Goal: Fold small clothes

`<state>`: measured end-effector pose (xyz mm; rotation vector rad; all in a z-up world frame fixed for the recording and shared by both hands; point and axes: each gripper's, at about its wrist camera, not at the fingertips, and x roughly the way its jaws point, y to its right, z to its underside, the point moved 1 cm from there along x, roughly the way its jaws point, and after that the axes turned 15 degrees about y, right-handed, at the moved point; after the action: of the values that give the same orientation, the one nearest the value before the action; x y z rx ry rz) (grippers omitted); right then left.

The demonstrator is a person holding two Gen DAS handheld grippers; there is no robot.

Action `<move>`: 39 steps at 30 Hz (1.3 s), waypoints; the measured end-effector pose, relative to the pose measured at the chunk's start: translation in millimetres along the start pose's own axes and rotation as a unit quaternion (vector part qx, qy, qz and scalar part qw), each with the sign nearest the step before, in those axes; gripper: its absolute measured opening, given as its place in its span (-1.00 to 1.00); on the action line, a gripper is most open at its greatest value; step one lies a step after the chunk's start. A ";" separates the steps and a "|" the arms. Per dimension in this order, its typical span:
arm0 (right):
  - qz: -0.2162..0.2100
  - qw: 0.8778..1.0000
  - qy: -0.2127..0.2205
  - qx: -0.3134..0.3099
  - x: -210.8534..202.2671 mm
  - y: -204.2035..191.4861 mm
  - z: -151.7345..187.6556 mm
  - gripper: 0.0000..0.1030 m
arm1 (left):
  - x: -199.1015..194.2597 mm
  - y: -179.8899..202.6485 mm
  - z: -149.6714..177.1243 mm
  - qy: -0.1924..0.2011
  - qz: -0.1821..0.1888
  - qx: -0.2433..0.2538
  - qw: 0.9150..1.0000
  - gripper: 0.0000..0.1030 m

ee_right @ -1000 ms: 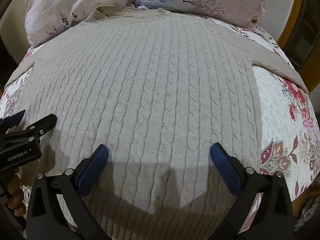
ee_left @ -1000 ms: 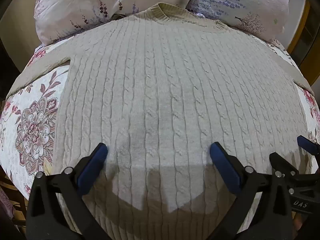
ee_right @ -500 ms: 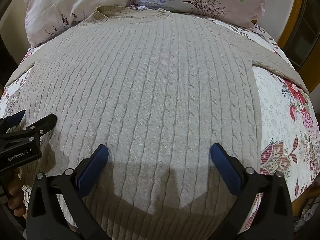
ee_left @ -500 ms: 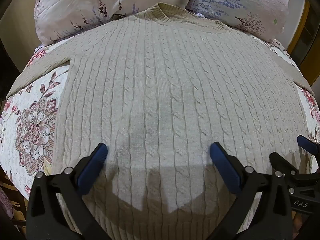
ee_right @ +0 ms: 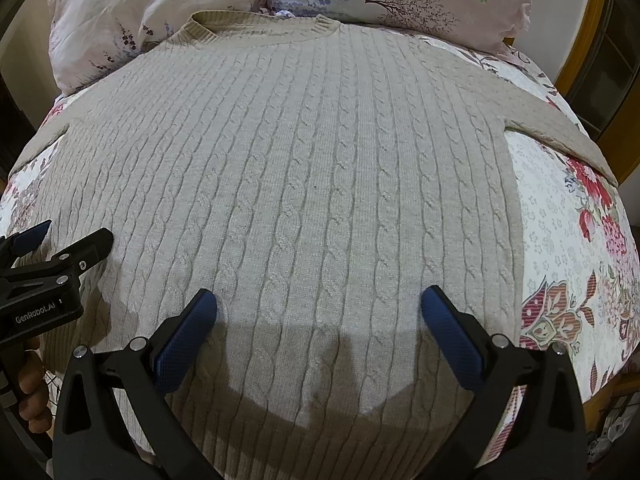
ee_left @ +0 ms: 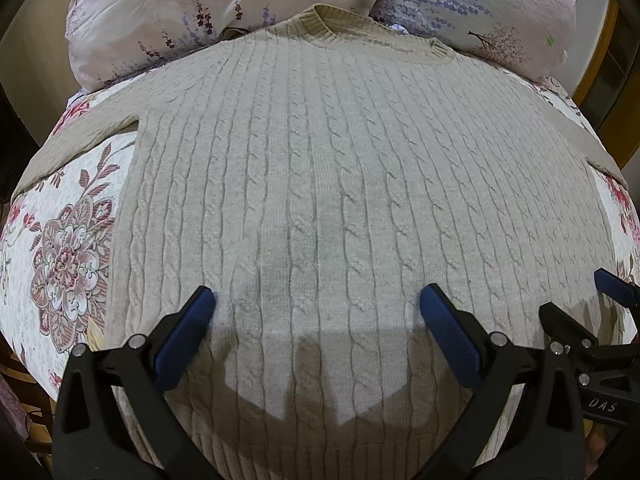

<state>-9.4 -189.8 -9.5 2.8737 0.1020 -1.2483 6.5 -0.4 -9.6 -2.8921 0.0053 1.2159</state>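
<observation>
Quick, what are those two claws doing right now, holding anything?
Left claw: open, holding nothing, above the sweater.
Right claw: open, holding nothing, also above the sweater.

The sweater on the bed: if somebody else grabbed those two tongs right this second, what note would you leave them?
Left tongs: open, holding nothing, poised over the sweater's lower left part.
Right tongs: open, holding nothing, poised over its lower right part.
The beige cable-knit sweater lies flat on the floral bedspread, collar toward the pillows, hem nearest you, both sleeves spread sideways.
Done: it is laid out smooth.
Left: every fold. No sleeve or edge is turned in yet. Probably start by gripping a sleeve or side edge and bringing it across.
</observation>
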 end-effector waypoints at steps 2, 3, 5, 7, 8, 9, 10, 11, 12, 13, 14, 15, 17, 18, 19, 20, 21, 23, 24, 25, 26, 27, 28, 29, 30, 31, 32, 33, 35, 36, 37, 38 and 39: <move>0.000 1.000 0.000 0.000 -0.1 0.0 0.1 0.97 | 0.5 -0.7 -0.2 0.000 0.000 0.000 1.000 0.97; 0.000 1.000 0.000 0.000 0.0 0.0 0.0 0.97 | 0.0 0.3 0.2 0.000 0.000 0.000 1.000 0.97; 0.000 1.000 0.000 0.000 0.0 0.0 0.0 0.97 | 0.0 0.2 0.3 0.000 0.000 0.000 1.000 0.97; 0.000 1.000 0.000 0.000 0.0 0.0 -0.1 0.97 | 0.1 0.2 0.3 0.000 0.000 0.000 1.000 0.97; 0.000 1.000 0.000 0.000 0.0 0.0 -0.2 0.97 | 0.0 0.2 0.4 0.001 0.001 0.001 1.000 0.97; 0.000 1.000 0.001 0.000 1.4 -0.8 -1.1 0.97 | -0.5 1.3 1.1 0.001 0.001 0.001 1.000 0.97; 0.000 1.000 0.002 0.000 0.7 -1.4 -1.5 0.97 | -0.8 2.1 1.8 0.001 0.001 0.001 1.000 0.97; 0.000 1.000 0.003 -0.001 0.4 -1.8 -1.4 0.97 | -0.7 2.0 1.8 0.001 0.001 0.002 1.000 0.97; 0.000 1.000 0.004 -0.001 -0.2 -2.1 -1.0 0.97 | -0.7 1.6 2.9 0.002 0.001 0.002 1.000 0.97; -0.001 1.000 0.005 -0.001 -0.4 -1.5 -0.2 0.97 | -1.8 1.6 3.3 0.002 0.001 0.002 1.000 0.97; -0.001 1.000 0.006 -0.001 -0.8 -1.8 0.1 0.97 | -2.1 1.8 3.9 0.002 0.001 0.002 1.000 0.97; -0.001 1.000 0.006 -0.001 -1.2 -1.3 0.6 0.97 | -1.8 1.7 3.4 0.002 0.001 0.002 1.000 0.97; 0.000 1.000 0.006 0.000 -1.2 -0.4 0.7 0.97 | -1.9 1.9 3.1 0.002 0.001 0.003 1.000 0.97; -0.001 1.000 0.006 -0.001 -1.1 -0.4 0.6 0.97 | -2.0 2.2 2.8 0.003 0.001 0.003 1.000 0.97; -0.001 1.000 0.006 -0.001 -1.0 -0.3 0.4 0.97 | -2.3 2.5 2.8 0.003 0.001 0.003 1.000 0.97; -0.001 1.000 0.006 -0.001 -1.1 -0.3 0.6 0.97 | -2.3 2.7 2.8 0.003 0.001 0.004 1.000 0.97; -0.001 1.000 0.006 -0.001 -1.1 -0.3 0.4 0.97 | -2.3 2.6 2.9 0.003 0.001 0.003 1.000 0.97; -0.001 1.000 0.006 -0.001 -1.2 -0.3 0.6 0.97 | -2.3 2.6 2.8 0.003 0.001 0.003 1.000 0.97; -0.001 1.000 0.006 -0.001 -1.1 -0.3 0.4 0.97 | -2.3 2.6 2.8 0.003 0.001 0.003 1.000 0.97; -0.001 1.000 0.005 -0.001 -1.0 -0.3 0.3 0.97 | -2.3 2.6 2.8 0.003 0.001 0.003 1.000 0.97; -0.001 1.000 0.005 -0.001 -1.4 -0.3 0.7 0.97 | -2.5 2.8 2.9 0.003 0.001 0.003 1.000 0.97; -0.001 1.000 0.005 -0.001 -1.0 -0.4 0.4 0.97 | -2.3 2.7 2.8 0.003 0.001 0.003 1.000 0.97; -0.001 1.000 0.005 -0.001 -1.0 -0.4 0.4 0.97 | -2.3 2.6 2.8 0.003 0.001 0.003 1.000 0.97; -0.001 1.000 0.005 -0.001 -1.1 -0.4 0.5 0.97 | -2.2 2.6 2.8 0.003 0.001 0.003 1.000 0.97; -0.001 1.000 0.005 -0.001 -1.0 -0.3 0.3 0.97 | -2.3 2.7 2.9 0.003 0.001 0.003 1.000 0.97; -0.001 1.000 0.005 -0.001 -0.9 -0.4 0.6 0.97 | -2.2 2.6 2.7 0.003 0.001 0.003 1.000 0.97; 0.000 1.000 0.005 -0.001 -1.1 -0.4 1.0 0.97 | -2.5 2.8 2.9 0.003 0.001 0.003 1.000 0.97; 0.000 1.000 0.005 -0.001 -0.9 -0.4 0.9 0.97 | -2.3 2.7 2.8 0.003 0.001 0.003 1.000 0.97; -0.001 1.000 0.005 -0.001 -1.4 -0.2 1.2 0.97 | -2.5 2.8 2.3 0.003 0.001 0.003 1.000 0.97; -0.001 1.000 0.005 -0.002 -1.0 -0.2 0.6 0.97 | -2.6 3.2 2.1 0.003 0.001 0.003 1.000 0.97; -0.001 1.000 0.005 -0.002 -0.6 -0.7 0.2 0.97 | -2.8 3.5 1.9 0.003 0.001 0.003 1.000 0.97; -0.002 1.000 0.006 -0.004 -0.9 -0.8 0.7 0.97 | -2.6 3.2 2.0 0.003 0.001 0.003 1.000 0.97; -0.002 1.000 0.007 -0.005 -0.9 -1.1 0.4 0.97 | -2.6 3.2 2.1 0.003 0.002 0.003 1.000 0.97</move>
<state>-10.4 -188.8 -9.1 2.8758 0.1146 -1.2253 3.1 -3.6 -9.2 -2.8915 0.0133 1.2060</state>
